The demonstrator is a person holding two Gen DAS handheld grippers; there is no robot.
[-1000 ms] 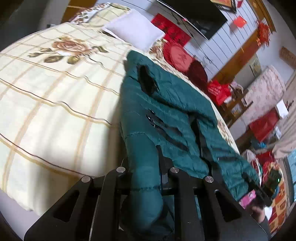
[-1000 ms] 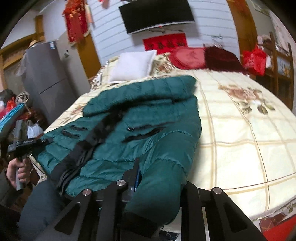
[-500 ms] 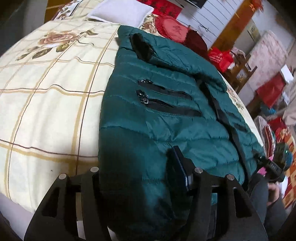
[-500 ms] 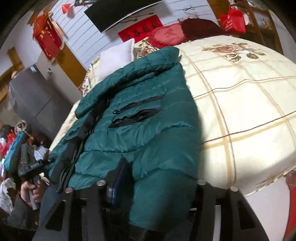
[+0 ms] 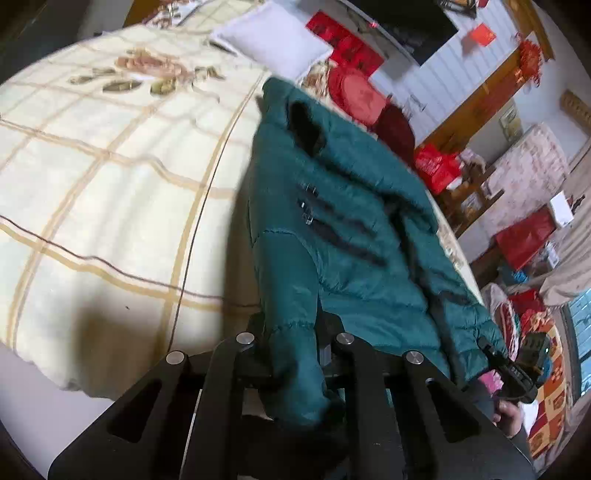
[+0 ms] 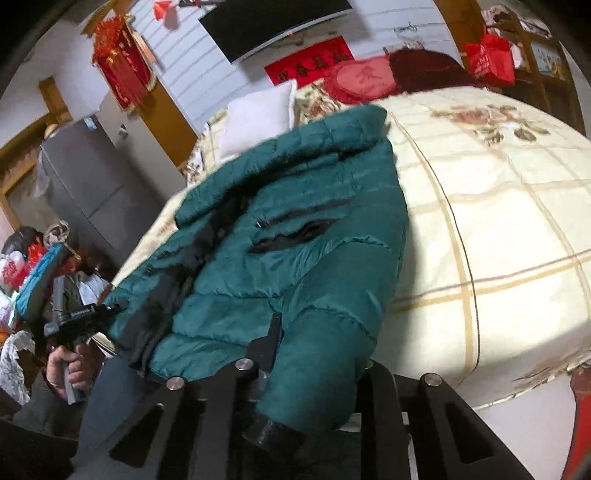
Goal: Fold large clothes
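Jacket spread on bed, front up, hem toward near edge, collar toward far end. Sleeves hanging over near bed edge: one clamped between left gripper fingers, other between right gripper fingers. Pillow behind collar at headboard end; round cushions beside pillow. Screen on wall behind bed.

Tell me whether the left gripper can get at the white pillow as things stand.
Probably not: the left gripper is shut on the sleeve of the green jacket, and the white pillow lies at the far end of the bed.
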